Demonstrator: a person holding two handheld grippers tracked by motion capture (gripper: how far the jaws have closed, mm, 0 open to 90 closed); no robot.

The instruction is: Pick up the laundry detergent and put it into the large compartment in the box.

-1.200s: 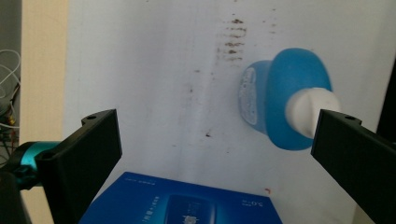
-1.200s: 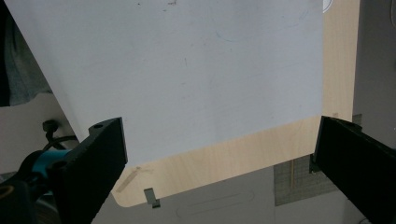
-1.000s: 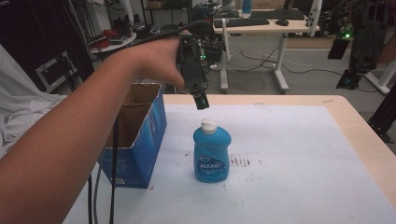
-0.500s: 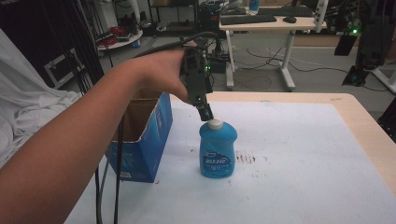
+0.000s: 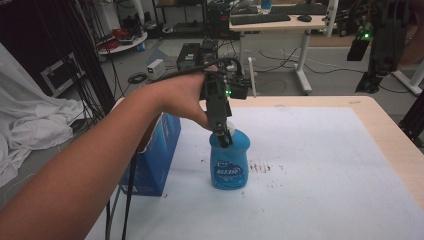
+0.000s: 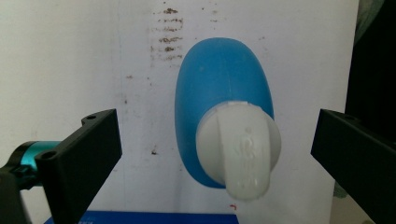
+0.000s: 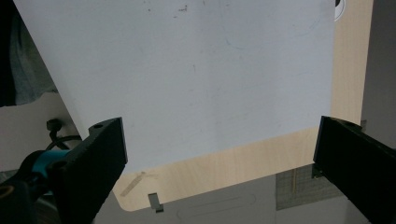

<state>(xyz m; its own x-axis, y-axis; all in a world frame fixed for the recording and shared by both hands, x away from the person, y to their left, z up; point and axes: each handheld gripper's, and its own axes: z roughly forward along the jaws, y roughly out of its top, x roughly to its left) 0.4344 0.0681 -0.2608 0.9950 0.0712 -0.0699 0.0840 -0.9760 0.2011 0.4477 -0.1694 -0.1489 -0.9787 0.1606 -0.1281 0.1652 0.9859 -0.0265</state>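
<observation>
**A:** Where is the blue soap bottle (image 5: 229,159)?

**B:** Just left of centre in the high view, upright on the white sheet (image 5: 320,165) that covers the worktop (image 5: 385,130). Its white cap (image 5: 226,129) is on top and the label faces the camera. In the left gripper view it sits in the middle of the frame, seen from above, the cap (image 6: 239,148) nearest the lens.

**A:** And the left gripper (image 5: 222,136)?

**B:** It points down onto the cap, held by the left hand (image 5: 182,97), whose forearm runs in from the lower left of the high view. In its own view the fingers (image 6: 86,154) are released, spread wide at either side of the frame, with the cap between them and clear gaps both sides. Nothing is grasped.

**A:** What else is close to the bottle?

**B:** A blue cardboard box (image 5: 152,152) stands just to its left in the high view, near it but apart. Brown smudges (image 5: 260,167) mark the sheet just right of the bottle's base.

**A:** The right gripper (image 7: 219,163)?

**B:** Its view looks down on bare white sheet and a strip of the pale wooden worktop (image 7: 224,165) edge. The fingers (image 7: 95,158) are released, wide apart at the bottom corners of the frame.
</observation>
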